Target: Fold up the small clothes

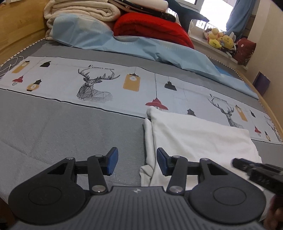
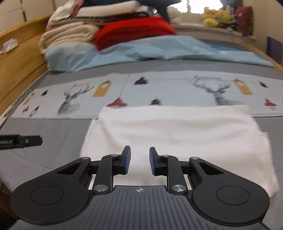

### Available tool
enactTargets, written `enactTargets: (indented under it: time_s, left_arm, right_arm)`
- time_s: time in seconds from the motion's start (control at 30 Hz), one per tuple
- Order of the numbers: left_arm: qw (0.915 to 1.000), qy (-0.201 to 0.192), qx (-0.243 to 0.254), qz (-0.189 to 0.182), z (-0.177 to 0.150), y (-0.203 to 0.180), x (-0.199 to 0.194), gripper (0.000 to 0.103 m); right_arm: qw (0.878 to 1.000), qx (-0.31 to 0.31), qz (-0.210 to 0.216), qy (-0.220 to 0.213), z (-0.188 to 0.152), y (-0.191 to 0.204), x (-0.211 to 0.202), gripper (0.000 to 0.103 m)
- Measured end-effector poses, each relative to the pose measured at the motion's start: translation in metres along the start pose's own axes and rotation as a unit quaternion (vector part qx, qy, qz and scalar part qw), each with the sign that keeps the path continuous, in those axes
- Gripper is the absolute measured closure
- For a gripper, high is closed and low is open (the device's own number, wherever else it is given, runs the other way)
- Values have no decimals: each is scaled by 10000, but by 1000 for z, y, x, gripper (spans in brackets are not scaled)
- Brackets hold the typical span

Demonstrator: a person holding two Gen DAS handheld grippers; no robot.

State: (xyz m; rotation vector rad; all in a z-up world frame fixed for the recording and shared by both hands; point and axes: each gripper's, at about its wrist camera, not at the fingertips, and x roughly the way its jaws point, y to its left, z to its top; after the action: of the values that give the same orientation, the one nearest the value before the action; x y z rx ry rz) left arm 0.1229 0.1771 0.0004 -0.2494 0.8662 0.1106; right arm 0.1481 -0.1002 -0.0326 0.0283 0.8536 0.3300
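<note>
the bed (image 1: 74,123) fills both views, its grey cover crossed by a pale printed strip (image 1: 99,83) with deer heads and hanging lamps. along the far side lies a light blue sheet (image 1: 134,46), and behind it a stack of cream blankets (image 1: 79,12) beside a red blanket (image 1: 150,26). a wooden bed frame (image 1: 16,26) runs along the left edge, and yellow plush toys (image 1: 219,38) sit on the window ledge at the far right.

the white garment (image 2: 176,134) lies folded flat on the grey cover, its far edge overlapping the printed strip, with a narrower layer showing along its left side in the left wrist view.

the left gripper (image 1: 135,163) hangs above the garment's left edge, jaws well apart and empty. the right gripper (image 2: 140,160) hovers over the near middle of the garment, its jaws narrower but with a clear gap, nothing pinched between the blue pads (image 2: 127,160); its view is blurred
</note>
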Motion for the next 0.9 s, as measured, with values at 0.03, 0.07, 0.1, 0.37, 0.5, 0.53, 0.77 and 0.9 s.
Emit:
enactTargets:
  time_s: [0.03,0.07,0.1,0.37,0.5,0.53,0.77,0.9]
  left_arm:
    - [10000,37,-5,8,1,3,2,50]
    - [10000,81,-27,35,1,5,5,50]
    - [9999,137,-72,69,2,9,8,50]
    - [9987,390,-314,56,8,23,24,50]
    - [9984,438,-351,40,9,26,28,50]
    - [9983,448,-369,31,10,26,29,50]
    - [9977,552,-396,53,11,29,34,50]
    - [9973,601,-423,68,12,29,37,50]
  right_arm:
    - [9999,20,94,100,-2,6,7,79]
    - [9996,46,185,223,-4,10,13,79]
    - [9986,74,317,425,-7,15,21,79]
    - [9870,-985,843,947,-34,76,52,71]
    - [9804,-1313,1003,1074,-43,95,62,65]
    - [9786,-1394,1033,1102,-45,100,65,62]
    - [9680,-2003,832,1263,-64,124,86,55]
    - [9636,-2262,758,1205,-66,131,86,56]
